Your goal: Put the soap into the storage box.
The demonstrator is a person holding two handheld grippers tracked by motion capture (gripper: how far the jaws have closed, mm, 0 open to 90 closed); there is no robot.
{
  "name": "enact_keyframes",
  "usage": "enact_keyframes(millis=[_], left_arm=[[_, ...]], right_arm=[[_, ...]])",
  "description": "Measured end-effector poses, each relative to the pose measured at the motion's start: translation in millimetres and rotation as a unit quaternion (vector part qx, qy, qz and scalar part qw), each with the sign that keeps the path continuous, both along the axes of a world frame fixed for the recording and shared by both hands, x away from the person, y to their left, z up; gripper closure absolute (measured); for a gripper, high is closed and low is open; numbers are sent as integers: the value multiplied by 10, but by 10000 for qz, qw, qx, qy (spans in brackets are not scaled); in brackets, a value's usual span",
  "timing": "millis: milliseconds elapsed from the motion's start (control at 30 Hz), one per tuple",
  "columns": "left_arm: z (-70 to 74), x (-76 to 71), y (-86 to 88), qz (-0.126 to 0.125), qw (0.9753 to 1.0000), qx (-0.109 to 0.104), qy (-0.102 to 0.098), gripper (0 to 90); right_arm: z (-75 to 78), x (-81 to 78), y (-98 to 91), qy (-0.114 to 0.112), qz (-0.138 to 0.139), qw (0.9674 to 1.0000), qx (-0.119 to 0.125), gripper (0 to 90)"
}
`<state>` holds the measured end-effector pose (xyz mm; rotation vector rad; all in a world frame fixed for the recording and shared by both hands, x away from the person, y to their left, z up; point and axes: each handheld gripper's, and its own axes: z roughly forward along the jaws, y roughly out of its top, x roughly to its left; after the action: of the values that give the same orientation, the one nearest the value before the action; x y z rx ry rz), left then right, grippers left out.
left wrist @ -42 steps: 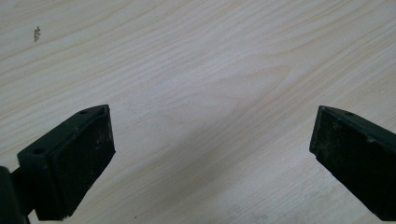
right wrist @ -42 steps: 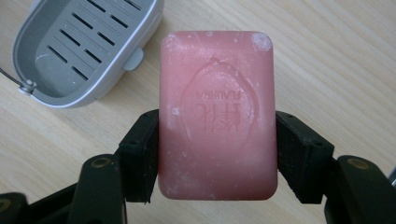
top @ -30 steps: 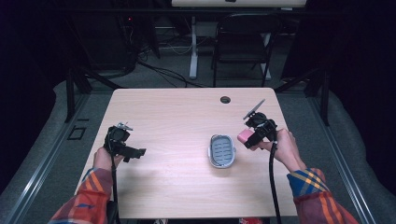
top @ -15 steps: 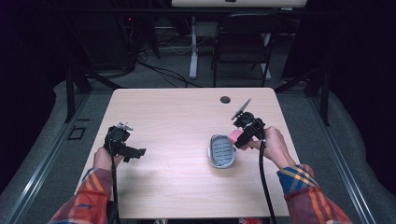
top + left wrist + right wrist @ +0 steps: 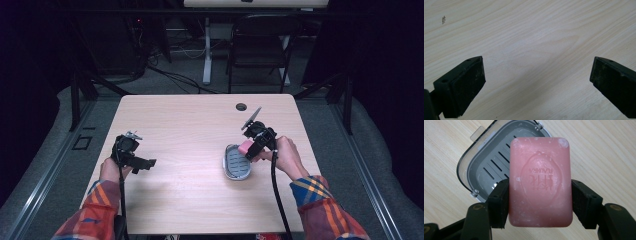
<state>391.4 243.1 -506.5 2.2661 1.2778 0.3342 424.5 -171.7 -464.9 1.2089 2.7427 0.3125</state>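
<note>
Pinching pink soap [image 5: 540, 182] between right fingers [image 5: 499, 203] (closed on sides); above soap dish [image 5: 484, 165].

Bright overhead light on the table [image 5: 190, 130], dark surroundings (high view soft, slightly grainy); both close views sharp.

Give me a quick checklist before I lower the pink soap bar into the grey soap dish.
1. Grip: right tool clamps the pink rectangular soap bar on both long sides: ok.
2. Grey slotted plastic soap dish open, with nothing in the part that shows: ok.
3. Alignment: bar hangs over the dish's edge, not its middle: not ok.
4. Bar height above dish: cannot tell.
5. Left tool open, apart from the dish on the light wooden table: ok.
</note>
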Motion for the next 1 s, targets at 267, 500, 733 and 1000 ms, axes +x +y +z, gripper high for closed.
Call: enact_keyframes(millis=[267,500,733,1000], left_arm=[[-3,5,-2,-10,10000,-12,17,0],[4,14,-29,-53,10000,23,23,0],[6,39,-52,-86,10000,17,-3,0],[4,31,-42,-55,10000,2,-36,0]], right_arm=[[-10,22,67,38,18,10000,-76,374],[-43,23,114,21,54,9999,-104,374],[-50,38,162,112,58,9997,-197,374],[-59,60,229,78,57,9997,-242,373]])
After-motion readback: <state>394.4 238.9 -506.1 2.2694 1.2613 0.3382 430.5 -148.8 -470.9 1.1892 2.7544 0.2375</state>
